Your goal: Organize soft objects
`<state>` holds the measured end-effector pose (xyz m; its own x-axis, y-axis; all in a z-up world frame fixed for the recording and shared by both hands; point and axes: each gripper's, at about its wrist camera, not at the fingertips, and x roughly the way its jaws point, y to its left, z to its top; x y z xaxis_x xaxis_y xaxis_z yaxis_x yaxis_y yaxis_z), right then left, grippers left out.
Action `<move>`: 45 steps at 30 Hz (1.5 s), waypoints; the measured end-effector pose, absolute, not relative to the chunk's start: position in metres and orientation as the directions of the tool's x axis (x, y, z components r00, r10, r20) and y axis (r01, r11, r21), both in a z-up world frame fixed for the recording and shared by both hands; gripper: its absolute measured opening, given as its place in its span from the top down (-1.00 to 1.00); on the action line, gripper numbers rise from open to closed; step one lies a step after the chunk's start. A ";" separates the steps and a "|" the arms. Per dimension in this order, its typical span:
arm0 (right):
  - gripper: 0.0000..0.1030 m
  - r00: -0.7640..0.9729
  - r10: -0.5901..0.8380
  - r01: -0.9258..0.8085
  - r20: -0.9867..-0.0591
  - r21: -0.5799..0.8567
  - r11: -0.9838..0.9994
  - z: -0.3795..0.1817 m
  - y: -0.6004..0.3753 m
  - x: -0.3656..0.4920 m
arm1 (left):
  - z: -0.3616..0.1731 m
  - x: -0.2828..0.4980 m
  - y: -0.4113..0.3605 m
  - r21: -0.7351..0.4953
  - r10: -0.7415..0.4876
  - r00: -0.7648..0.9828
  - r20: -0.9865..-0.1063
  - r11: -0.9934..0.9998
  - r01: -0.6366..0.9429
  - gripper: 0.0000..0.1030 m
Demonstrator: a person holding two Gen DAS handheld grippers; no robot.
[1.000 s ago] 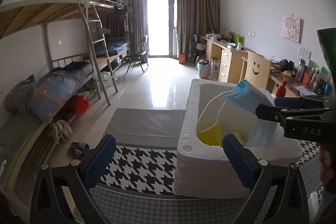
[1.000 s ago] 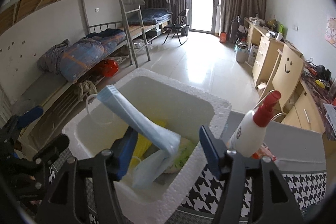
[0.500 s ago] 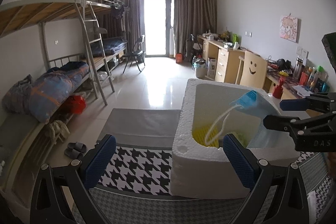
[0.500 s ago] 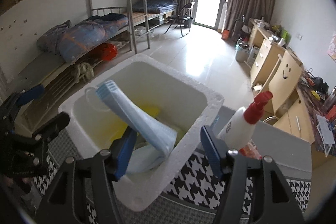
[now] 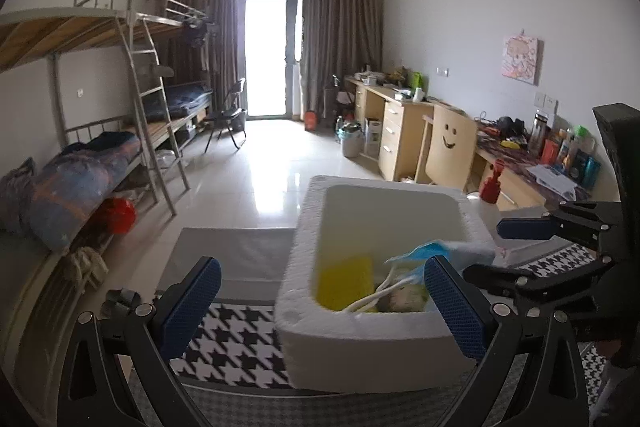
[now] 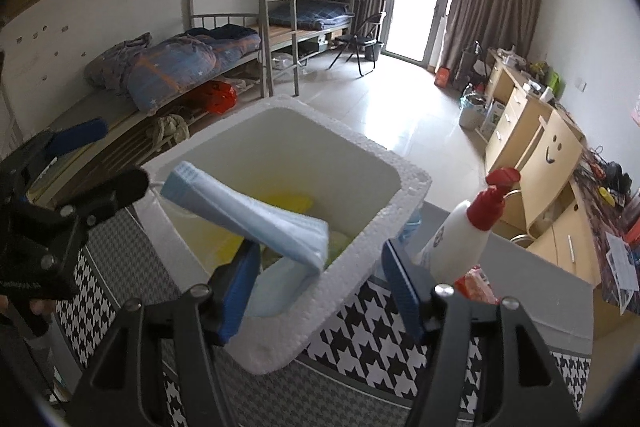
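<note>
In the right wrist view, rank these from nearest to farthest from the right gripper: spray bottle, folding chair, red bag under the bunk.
From the right gripper:
1. Spray bottle, just right of it, on the table.
2. Red bag, left, under the bunk.
3. Folding chair, far back by the door.

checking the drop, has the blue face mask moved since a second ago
Yes. In the left wrist view the blue face mask has come down, from above the foam box rim to inside it.
</note>
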<state>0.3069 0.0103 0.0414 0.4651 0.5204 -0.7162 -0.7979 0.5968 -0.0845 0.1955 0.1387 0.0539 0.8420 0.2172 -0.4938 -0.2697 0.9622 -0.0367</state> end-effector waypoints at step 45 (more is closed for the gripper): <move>-0.75 0.566 0.611 -0.733 -0.553 0.000 0.680 0.072 -0.070 0.254 | 0.067 0.163 0.094 0.019 0.274 0.848 -0.453 0.954 -0.298 -0.98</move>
